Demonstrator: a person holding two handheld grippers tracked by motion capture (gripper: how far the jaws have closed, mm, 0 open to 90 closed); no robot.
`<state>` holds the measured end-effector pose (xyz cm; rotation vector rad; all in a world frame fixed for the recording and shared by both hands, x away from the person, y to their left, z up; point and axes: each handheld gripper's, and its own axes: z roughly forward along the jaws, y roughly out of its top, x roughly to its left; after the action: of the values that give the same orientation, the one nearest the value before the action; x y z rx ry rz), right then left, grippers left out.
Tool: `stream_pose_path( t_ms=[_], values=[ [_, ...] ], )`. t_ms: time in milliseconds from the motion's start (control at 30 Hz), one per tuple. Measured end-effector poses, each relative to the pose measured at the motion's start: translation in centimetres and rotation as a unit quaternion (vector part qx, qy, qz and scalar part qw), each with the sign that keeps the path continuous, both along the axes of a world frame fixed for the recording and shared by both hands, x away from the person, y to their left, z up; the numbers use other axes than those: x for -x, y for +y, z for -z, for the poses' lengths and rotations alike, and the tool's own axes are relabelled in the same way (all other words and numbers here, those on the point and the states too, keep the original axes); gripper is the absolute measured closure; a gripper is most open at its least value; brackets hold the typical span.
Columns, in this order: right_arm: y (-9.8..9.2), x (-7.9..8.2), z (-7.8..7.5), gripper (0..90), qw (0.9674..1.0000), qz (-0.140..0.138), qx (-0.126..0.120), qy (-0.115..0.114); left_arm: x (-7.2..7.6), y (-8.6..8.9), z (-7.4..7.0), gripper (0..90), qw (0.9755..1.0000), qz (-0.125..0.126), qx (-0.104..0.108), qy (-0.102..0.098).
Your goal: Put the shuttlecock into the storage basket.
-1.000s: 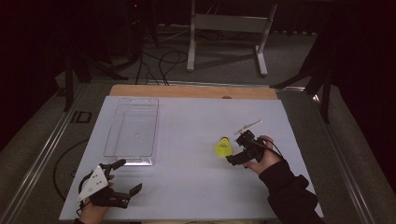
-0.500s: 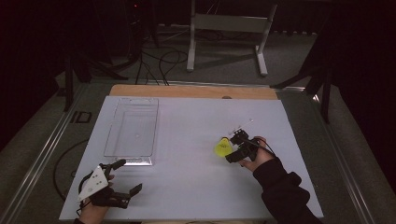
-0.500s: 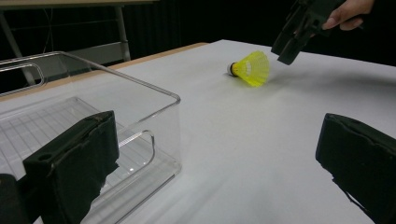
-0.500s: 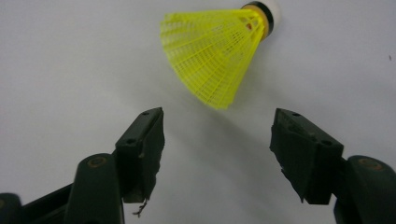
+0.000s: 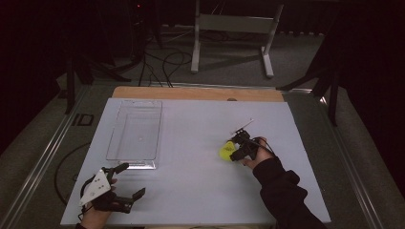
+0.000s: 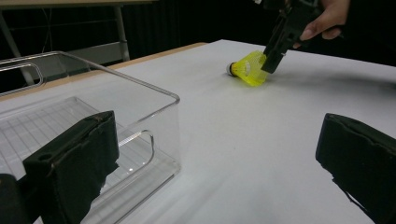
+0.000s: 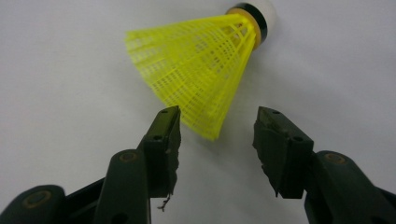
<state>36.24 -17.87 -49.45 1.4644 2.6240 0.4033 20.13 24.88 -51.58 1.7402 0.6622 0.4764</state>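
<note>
A yellow shuttlecock lies on its side on the white table, right of centre, its white cork end pointing away from my right gripper. My right gripper is low over it, and its jaws have just been closing. The edge of the skirt sits between the tips, and the pads do not press on it. From the left gripper view the shuttlecock shows far off with the right gripper at its skirt. My left gripper rests open at the table's near left corner.
A clear plastic box stands at the left of the table, just beyond my left gripper. A wooden strip runs along the far edge. Beyond it are a metal stand and cables on the floor.
My right gripper has come down and leftward onto the shuttlecock's skirt end, and its jaws have narrowed. The shuttlecock and my left gripper have stayed put.
</note>
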Motion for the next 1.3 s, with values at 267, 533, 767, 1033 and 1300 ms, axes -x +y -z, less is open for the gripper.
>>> stream_pose_path(
  t_ms=[267,533,767,1033,1300],
  values=[
    [0.5,-0.8,1.5,57.6,0.9999,-0.001,0.009,0.013,0.0,0.0,0.0,0.2,1.0000,0.003,0.000,-0.002],
    [0.7,-1.3,1.5,79.4,0.9996,0.003,0.000,0.028,0.0,0.0,0.0,0.2,1.0000,0.002,-0.001,-0.002],
    [0.9,-1.5,1.3,88.8,0.9991,-0.002,-0.005,0.043,0.0,0.0,0.0,0.2,1.0000,0.002,-0.001,-0.001],
    [0.8,-1.4,0.9,90.0,0.9985,-0.010,0.001,0.054,0.0,0.0,0.0,0.2,1.0000,0.002,-0.001,-0.001],
    [0.1,-1.3,-0.1,90.0,0.9978,-0.023,-0.007,0.061,0.0,0.0,0.0,0.2,1.0000,0.002,-0.002,0.000]
  ],
)
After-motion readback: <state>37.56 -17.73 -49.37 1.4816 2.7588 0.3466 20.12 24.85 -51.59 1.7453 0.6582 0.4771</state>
